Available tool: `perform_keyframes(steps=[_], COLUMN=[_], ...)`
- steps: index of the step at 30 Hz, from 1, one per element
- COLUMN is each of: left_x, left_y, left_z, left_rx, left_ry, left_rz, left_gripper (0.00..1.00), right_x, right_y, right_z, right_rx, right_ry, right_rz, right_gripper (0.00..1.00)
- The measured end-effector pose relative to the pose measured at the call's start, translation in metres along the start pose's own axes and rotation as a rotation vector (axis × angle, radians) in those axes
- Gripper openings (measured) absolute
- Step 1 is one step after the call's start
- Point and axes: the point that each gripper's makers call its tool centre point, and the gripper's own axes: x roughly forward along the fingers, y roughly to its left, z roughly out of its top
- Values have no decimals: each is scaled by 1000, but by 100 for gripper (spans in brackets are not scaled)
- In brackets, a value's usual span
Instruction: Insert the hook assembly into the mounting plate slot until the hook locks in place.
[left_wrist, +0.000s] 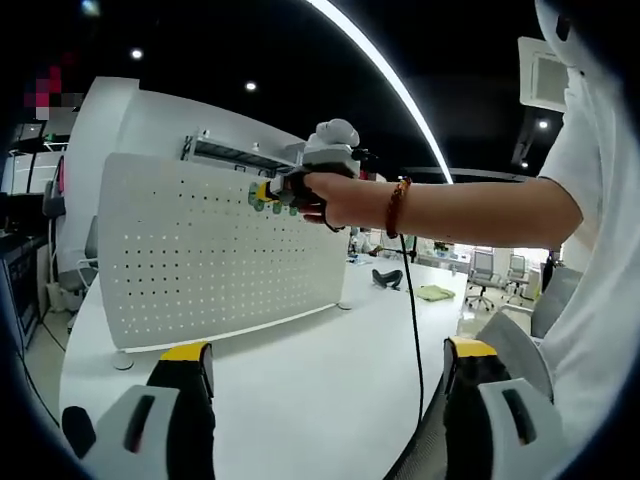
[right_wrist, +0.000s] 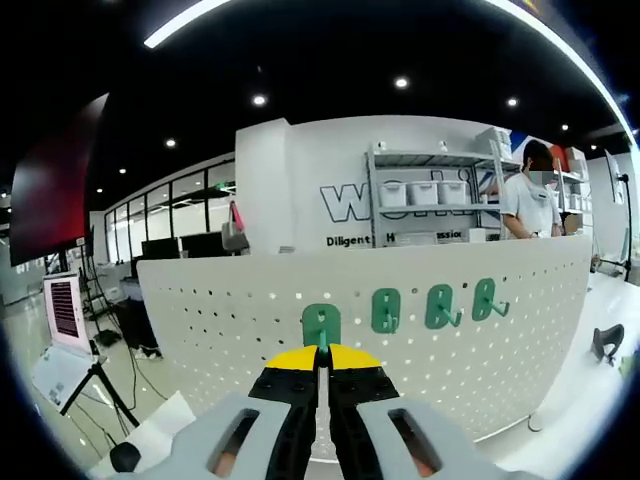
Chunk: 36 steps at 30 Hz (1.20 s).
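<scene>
A white perforated mounting plate (right_wrist: 230, 310) stands upright on the table, also seen as the mounting plate (left_wrist: 200, 260) in the left gripper view. My right gripper (right_wrist: 322, 368) is shut on a green hook (right_wrist: 321, 325) pressed against the plate near its top edge. Three more green hooks (right_wrist: 440, 305) hang in a row to its right. In the left gripper view a hand holds the right gripper (left_wrist: 300, 185) at the plate's upper right, by the green hooks (left_wrist: 265, 197). My left gripper (left_wrist: 330, 375) is open, low over the table and well back from the plate.
The white table (left_wrist: 330, 360) runs in front of the plate. A black cable (left_wrist: 413, 320) hangs from the hand. A shelf with white bins (right_wrist: 425, 190) and a person (right_wrist: 525, 200) stand behind. A screen on a tripod (right_wrist: 65, 310) stands left. A black object (right_wrist: 605, 342) lies right.
</scene>
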Motion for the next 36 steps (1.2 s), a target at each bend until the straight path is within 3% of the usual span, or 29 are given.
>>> perform_keyframes(steps=[21,36], left_x=[-1,-2], left_y=[12,19], left_z=[0,-1], left_rx=[11,15], left_ry=[12,27], left_rz=[17,29], left_gripper=[97,97], right_x=[29,44], right_y=[-9,-9], right_z=[11,-1], right_rx=[-12,-14], right_ry=[-15,19], right_rz=[-21,-22], right_gripper=[1,1])
